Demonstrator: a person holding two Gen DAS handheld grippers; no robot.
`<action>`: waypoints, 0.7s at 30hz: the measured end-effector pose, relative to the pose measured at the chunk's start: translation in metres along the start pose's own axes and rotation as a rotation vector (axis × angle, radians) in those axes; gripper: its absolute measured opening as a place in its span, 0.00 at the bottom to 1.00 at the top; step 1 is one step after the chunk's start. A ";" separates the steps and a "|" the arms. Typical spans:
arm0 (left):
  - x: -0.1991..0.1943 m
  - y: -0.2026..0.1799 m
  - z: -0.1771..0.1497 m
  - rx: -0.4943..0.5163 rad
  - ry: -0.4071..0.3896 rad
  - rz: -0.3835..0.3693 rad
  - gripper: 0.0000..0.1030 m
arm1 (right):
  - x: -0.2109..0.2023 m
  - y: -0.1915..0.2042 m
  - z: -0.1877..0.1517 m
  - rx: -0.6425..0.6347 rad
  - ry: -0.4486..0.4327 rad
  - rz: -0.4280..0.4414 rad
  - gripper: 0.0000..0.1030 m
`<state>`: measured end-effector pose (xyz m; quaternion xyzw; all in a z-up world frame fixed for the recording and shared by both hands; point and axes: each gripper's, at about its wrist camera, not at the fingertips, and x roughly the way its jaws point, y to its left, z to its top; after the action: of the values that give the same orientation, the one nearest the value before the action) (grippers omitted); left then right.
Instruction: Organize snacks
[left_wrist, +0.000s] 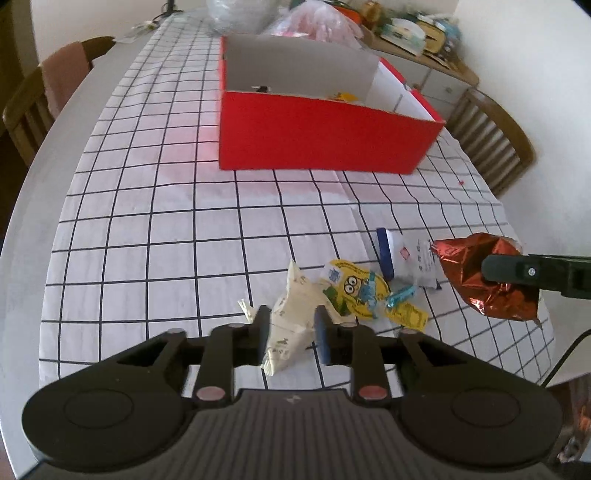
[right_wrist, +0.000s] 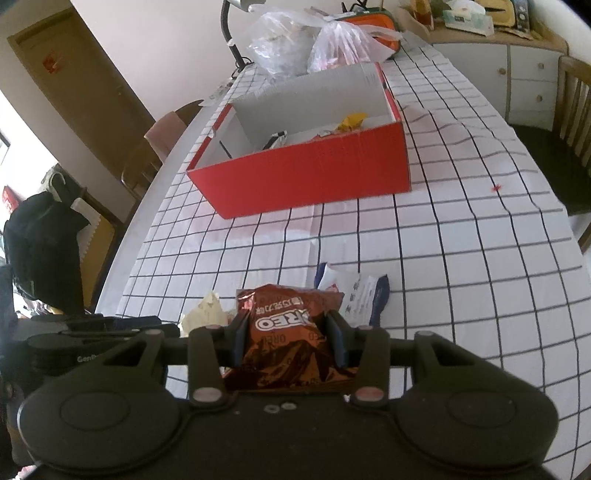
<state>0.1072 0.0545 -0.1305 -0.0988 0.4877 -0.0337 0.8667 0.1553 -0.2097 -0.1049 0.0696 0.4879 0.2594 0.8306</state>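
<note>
Tablecloth (left_wrist: 147, 240), white with a dark grid, covers the long table; some wrinkles show near the right edge in the right wrist view.

Red cardboard box (left_wrist: 325, 136), open-topped with a white inside, stands on the cloth well beyond the loose snacks. A few wrappers lie in it, one yellow (right_wrist: 352, 120) and one silvery (right_wrist: 277, 140).

Clear plastic bags (right_wrist: 314, 44) sit behind the box at the far end of the table. Wooden chairs stand on both sides, one (left_wrist: 491, 140) just right of the box in the left wrist view.

Right gripper (right_wrist: 288, 332): jaws clenched on a brown foil Oreo packet (right_wrist: 288, 332), pads pressing both of its sides. Packet is lifted clear of the cloth, print upside down to the camera. From the left wrist view the same packet (left_wrist: 480, 273) hangs crumpled at the fingertip, above the table's near right edge.

Left gripper (left_wrist: 291, 332): jaws nearly together, grasping a cream paper-wrapped snack (left_wrist: 291, 317), pinched between the blue pads; it pokes forward past the fingertips.

Still on the cloth, near the grippers: a white and blue packet (left_wrist: 402, 258), a yellow cartoon-print packet (left_wrist: 351, 291) just left of it, and a small blue-wrapped candy (left_wrist: 400, 295) lying against the yellow one.
</note>
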 end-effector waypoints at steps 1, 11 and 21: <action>0.001 0.000 -0.001 0.010 0.006 0.001 0.46 | 0.000 -0.001 -0.002 0.005 0.000 0.002 0.41; 0.027 -0.020 -0.003 0.251 0.058 0.038 0.67 | 0.012 -0.003 -0.020 0.024 0.042 -0.001 0.37; 0.049 -0.041 -0.008 0.478 0.065 0.098 0.67 | 0.014 -0.010 -0.039 -0.074 0.130 -0.029 0.79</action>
<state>0.1275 0.0058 -0.1673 0.1340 0.4978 -0.1094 0.8499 0.1307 -0.2165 -0.1392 0.0148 0.5319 0.2694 0.8027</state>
